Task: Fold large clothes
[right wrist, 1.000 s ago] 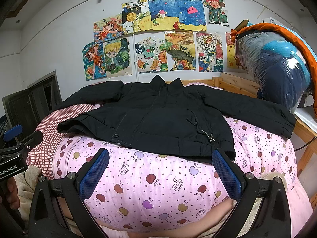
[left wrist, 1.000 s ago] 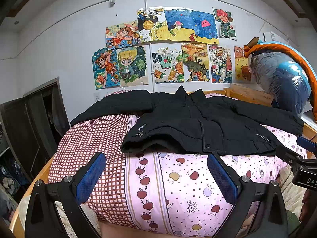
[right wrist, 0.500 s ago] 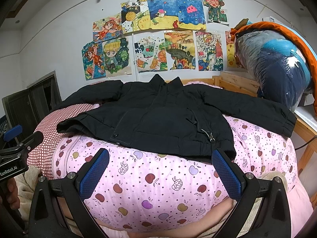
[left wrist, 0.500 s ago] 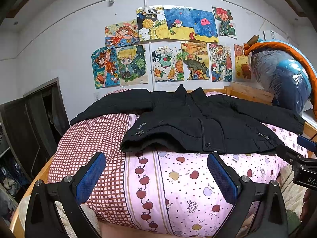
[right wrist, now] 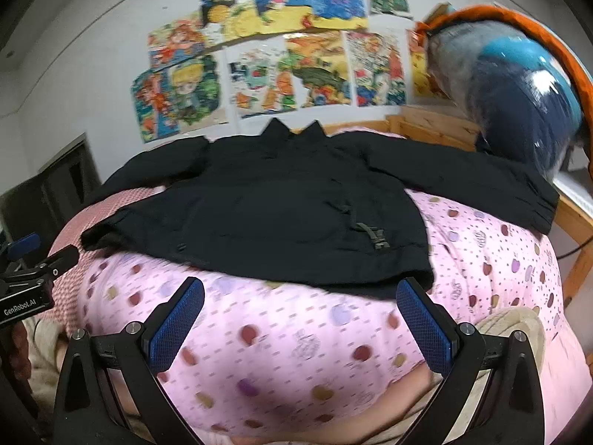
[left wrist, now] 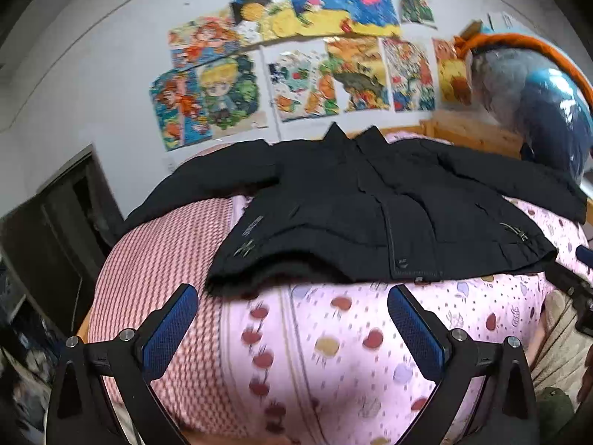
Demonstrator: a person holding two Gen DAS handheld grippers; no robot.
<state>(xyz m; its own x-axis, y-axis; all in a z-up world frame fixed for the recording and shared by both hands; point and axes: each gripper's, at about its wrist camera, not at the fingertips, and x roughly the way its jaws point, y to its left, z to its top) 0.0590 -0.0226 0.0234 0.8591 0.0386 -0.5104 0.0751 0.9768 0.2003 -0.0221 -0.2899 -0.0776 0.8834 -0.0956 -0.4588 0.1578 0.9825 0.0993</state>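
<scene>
Just short of the black jacket's (left wrist: pixel 370 222) hem, we have brought both tongs closer than a second ago, so the first grasp looks near. Left gripper (left wrist: pixel 292 319) and right gripper (right wrist: pixel 300 313) gape wide, empty, levelled over the pink bedding (right wrist: pixel 333 333) where the jacket lies spread, unfolded.

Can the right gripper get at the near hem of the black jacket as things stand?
Probably yes. The right gripper is open, and only bare pink bedding lies between it and the black jacket; the hem lies just ahead of the right fingertip, nothing covering it.
</scene>
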